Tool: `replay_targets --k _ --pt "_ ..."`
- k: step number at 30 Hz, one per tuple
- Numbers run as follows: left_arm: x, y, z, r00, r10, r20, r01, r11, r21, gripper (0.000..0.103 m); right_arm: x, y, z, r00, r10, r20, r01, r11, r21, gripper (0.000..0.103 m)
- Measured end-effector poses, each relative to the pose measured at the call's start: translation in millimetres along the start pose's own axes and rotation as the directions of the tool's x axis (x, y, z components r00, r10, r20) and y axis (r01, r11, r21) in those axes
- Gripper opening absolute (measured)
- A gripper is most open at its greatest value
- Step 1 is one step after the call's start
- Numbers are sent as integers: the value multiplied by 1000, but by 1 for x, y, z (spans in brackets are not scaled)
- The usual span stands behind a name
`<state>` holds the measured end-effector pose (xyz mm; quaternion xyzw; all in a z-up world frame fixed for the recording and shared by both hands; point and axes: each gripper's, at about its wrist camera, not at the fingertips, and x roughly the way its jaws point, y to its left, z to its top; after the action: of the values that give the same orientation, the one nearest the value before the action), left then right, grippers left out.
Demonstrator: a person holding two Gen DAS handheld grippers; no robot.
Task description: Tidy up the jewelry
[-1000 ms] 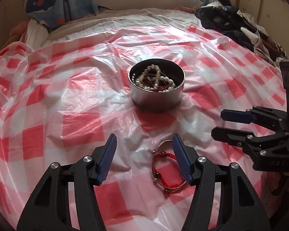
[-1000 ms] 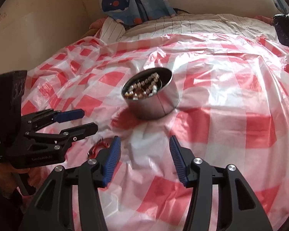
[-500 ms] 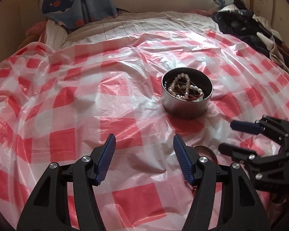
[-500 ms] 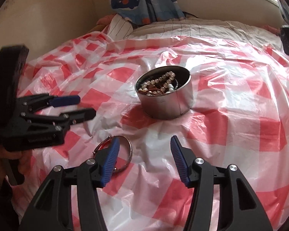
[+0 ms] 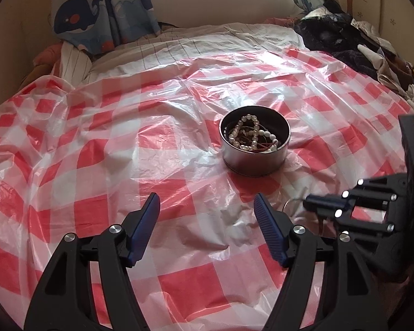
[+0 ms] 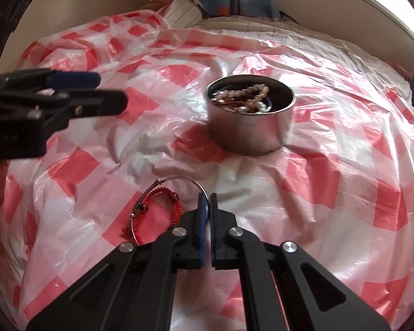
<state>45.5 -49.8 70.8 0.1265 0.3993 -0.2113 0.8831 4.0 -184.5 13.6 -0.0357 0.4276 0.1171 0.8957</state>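
Observation:
A round metal tin [image 5: 255, 149] [image 6: 251, 127] holds a pearl strand [image 5: 248, 135] and other jewelry on a red-and-white checked plastic sheet. A silver wire bangle [image 6: 179, 178] with a red braided bracelet [image 6: 162, 209] lies in front of the tin. My right gripper [image 6: 207, 201] is shut on the bangle's rim; it shows at the right in the left wrist view [image 5: 312, 204]. My left gripper [image 5: 207, 204] is open and empty, left of the bangle; it shows at the left in the right wrist view [image 6: 110, 91].
The checked sheet [image 5: 124, 151] covers a bed. A dark pile of clothes [image 5: 345, 38] lies at the back right. A whale-print curtain [image 5: 96, 13] and a striped pillow [image 5: 74, 60] are at the back left.
My right gripper has moved over the bangle and closed on its rim. My left gripper has drawn back to the left, staying open.

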Motion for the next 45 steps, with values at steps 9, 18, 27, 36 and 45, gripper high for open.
replay_targets --k 9,18,27,36,45 --pt "33 -72 -24 989 -95 -110 116 972 204 67 -16 -46 -6 999 -49 7 48 989 138 3" --pt "44 -71 -33 967 -195 -164 218 966 137 9 -3 -48 -10 995 -85 -58 92 988 127 3" --pt "31 -57 -22 968 -224 -112 234 968 92 7 -6 -49 -11 998 -63 -27 67 987 147 4" --pt "47 -61 -31 970 -154 -191 182 973 141 35 1 -45 -10 995 -70 -66 78 989 127 5" --pt "39 -63 -26 981 -131 -143 154 975 162 7 -12 -44 -9 999 -47 7 45 991 128 3"
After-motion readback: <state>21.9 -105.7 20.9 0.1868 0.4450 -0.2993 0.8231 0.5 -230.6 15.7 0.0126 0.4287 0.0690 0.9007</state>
